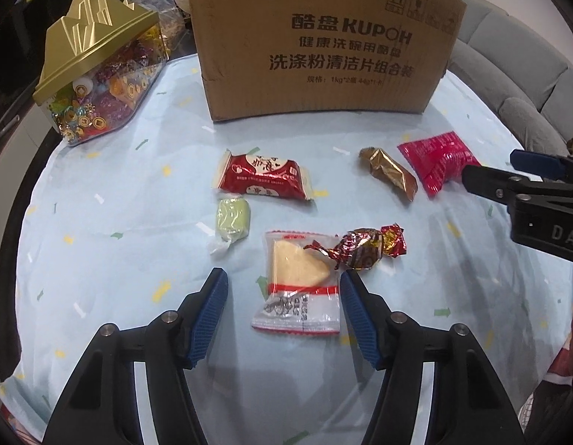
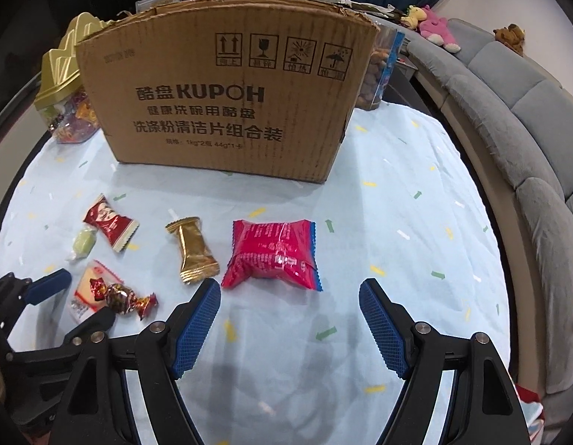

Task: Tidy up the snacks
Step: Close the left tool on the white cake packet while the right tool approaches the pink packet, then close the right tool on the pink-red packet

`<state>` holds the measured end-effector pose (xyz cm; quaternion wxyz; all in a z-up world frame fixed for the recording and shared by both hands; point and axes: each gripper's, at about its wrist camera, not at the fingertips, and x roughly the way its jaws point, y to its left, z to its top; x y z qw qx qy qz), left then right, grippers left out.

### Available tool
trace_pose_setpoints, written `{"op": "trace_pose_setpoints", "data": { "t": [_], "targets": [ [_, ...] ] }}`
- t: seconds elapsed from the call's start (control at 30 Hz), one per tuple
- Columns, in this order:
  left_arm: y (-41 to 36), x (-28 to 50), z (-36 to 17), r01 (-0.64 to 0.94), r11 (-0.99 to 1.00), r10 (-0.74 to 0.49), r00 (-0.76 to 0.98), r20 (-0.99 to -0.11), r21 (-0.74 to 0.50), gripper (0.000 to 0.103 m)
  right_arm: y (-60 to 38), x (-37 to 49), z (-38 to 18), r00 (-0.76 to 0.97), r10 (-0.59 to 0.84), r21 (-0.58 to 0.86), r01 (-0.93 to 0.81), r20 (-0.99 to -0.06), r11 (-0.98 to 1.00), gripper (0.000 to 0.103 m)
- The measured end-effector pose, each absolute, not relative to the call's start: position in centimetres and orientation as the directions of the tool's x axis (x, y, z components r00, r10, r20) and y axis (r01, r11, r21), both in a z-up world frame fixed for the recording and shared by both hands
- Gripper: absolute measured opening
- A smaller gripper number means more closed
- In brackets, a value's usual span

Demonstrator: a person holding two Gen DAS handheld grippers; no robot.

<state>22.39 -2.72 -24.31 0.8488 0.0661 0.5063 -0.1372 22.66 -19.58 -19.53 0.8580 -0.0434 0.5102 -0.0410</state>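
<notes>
Several snacks lie on the light blue cloth in front of a cardboard box (image 1: 323, 40). My left gripper (image 1: 284, 289) is open, its fingers on either side of a clear white packet with a pale cake (image 1: 299, 282); a red-gold twisted candy (image 1: 360, 248) lies on its corner. Beyond are a green candy (image 1: 232, 220) and a dark red packet (image 1: 264, 176). My right gripper (image 2: 290, 296) is open just short of a red pouch (image 2: 273, 254), with a gold wrapped bar (image 2: 193, 250) to its left. The right gripper also shows in the left wrist view (image 1: 488, 172).
A gold-lidded clear candy box (image 1: 97, 81) stands at the back left. A jar of nuts (image 2: 379, 70) stands behind the box's right corner. A grey sofa (image 2: 527, 129) curves along the right. The cardboard box (image 2: 227, 96) is open-topped.
</notes>
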Motion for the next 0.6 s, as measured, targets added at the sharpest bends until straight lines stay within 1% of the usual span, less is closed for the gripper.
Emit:
{"op": "trace_pose_setpoints", "data": {
  "t": [0.13,0.4,0.6],
  "targets": [
    [-2.6,22.8,-24.1,0.283,0.958,-0.174,0.458,-0.872,-0.043,0.056,-19.7,23.6,-19.9,0.472,-0.112,-0.111,0.031,-0.875,0.993,0.078],
    [-2.8,23.5,-24.1,0.268,0.961,-0.191,0.466,-0.864,-0.068,0.037,-19.9,25.6,-21.1,0.444,-0.101,-0.100,0.025,-0.891,0.995,0.078],
    [-2.8,23.4,-24.0,0.270,0.960,-0.198,0.465,-0.863,-0.075,0.034,-19.9,26.3,-22.2,0.424,-0.092,-0.093,0.016,-0.901,0.995,0.078]
  ]
}}
